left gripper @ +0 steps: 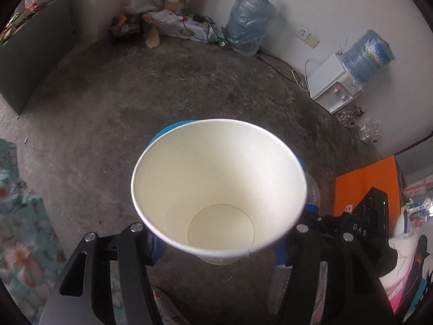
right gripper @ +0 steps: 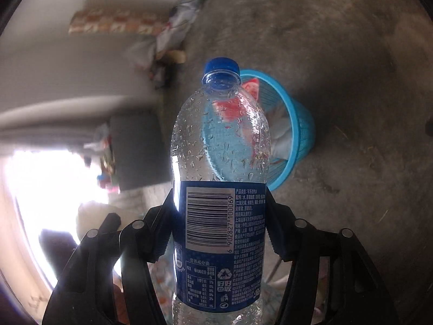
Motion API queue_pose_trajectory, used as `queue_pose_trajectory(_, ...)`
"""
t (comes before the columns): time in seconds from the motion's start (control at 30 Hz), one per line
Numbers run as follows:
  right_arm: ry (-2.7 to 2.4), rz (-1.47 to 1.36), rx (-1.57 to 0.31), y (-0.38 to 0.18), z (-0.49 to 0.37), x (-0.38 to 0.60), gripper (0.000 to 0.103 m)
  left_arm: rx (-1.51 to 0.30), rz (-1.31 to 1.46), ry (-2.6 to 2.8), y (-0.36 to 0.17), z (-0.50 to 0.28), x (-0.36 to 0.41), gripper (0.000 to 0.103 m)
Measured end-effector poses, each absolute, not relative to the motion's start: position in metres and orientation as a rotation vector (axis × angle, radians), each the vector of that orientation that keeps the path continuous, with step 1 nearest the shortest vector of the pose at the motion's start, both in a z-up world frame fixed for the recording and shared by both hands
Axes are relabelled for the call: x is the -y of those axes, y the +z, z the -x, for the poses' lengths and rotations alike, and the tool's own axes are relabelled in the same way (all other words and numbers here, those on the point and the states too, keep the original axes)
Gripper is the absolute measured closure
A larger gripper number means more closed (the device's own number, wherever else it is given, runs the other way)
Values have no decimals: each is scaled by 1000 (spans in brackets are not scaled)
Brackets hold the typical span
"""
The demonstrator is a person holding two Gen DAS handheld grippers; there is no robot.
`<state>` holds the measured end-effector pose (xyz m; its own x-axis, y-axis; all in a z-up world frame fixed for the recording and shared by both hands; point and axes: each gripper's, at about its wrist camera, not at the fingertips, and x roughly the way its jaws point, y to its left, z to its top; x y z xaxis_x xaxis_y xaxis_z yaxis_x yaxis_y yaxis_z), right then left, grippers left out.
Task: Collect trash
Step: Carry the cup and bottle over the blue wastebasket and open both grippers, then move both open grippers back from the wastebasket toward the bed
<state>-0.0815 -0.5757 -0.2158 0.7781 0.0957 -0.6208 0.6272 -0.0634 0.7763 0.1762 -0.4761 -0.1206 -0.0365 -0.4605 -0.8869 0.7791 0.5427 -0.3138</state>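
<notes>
In the left wrist view my left gripper [left gripper: 219,246] is shut on a white paper cup [left gripper: 219,187], empty, its mouth facing the camera. A blue rim [left gripper: 173,128] shows just behind the cup. In the right wrist view my right gripper [right gripper: 219,227] is shut on a clear plastic bottle [right gripper: 220,189] with a blue cap and blue label, held above the floor. Beyond the bottle a blue mesh waste basket [right gripper: 300,124] stands on the concrete floor, with white and red trash inside. The other gripper's black body [left gripper: 370,216] shows at the right of the left wrist view.
A water dispenser [left gripper: 338,84] with a blue jug stands against the right wall, a wrapped water jug [left gripper: 249,24] and clutter at the back wall. A grey cabinet [left gripper: 29,57] is at left. An orange panel [left gripper: 365,184] is at right. Floral cloth [left gripper: 19,216] lies at lower left.
</notes>
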Motion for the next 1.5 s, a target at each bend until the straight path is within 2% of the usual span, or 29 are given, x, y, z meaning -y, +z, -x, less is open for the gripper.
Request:
queue_pose_trajectory(0.07,-504,-1623,-561,-216,74,578,45,-1256,-337,-1012,-131,-182,498,42)
queue_pose_trajectory(0.1,-521,-1644,-539,-220,69,582,44,-1264,-332,-1002,-137,-186,508,37)
queue_pose_trajectory(0.13,-546,-1672,-506,-225,62,586,44,-1275,-320,-990,-141,-191,516,24)
queue_pose_trajectory(0.17,-564,-1685,-474,-229,58,590,40,-1278,-305,-972,-144,-194,519,21)
queue_pose_trajectory(0.2,-581,-1690,-445,-234,51,594,31,-1276,-286,-958,-147,-198,521,21)
queue_pose_trajectory(0.27,-640,-1703,-424,-246,37,598,26,-1285,-255,-947,-149,-206,521,21)
queue_pose_trajectory(0.7,-633,-1626,-485,-245,48,574,26,-1199,-129,-986,-84,-218,434,21)
queue_pose_trajectory(0.87,-603,-1469,-493,-204,50,549,26,-1054,-114,-1001,-34,-202,374,20)
queue_pose_trajectory(1.03,-482,-1250,-497,-136,35,505,26,-910,-99,-968,7,-174,292,13)
queue_pose_trajectory(1.17,-381,-995,-499,-74,16,454,21,-818,-70,-867,34,-147,213,6)
queue_pose_trajectory(1.27,-296,-801,-505,-32,2,406,18,-756,-44,-761,49,-127,155,6)
queue_pose_trajectory(1.4,-172,-583,-495,9,-9,338,8,-676,-4,-606,65,-97,86,6)
queue_pose_trajectory(1.5,-101,-475,-514,20,-12,299,8,-656,-5,-509,68,-75,46,6)
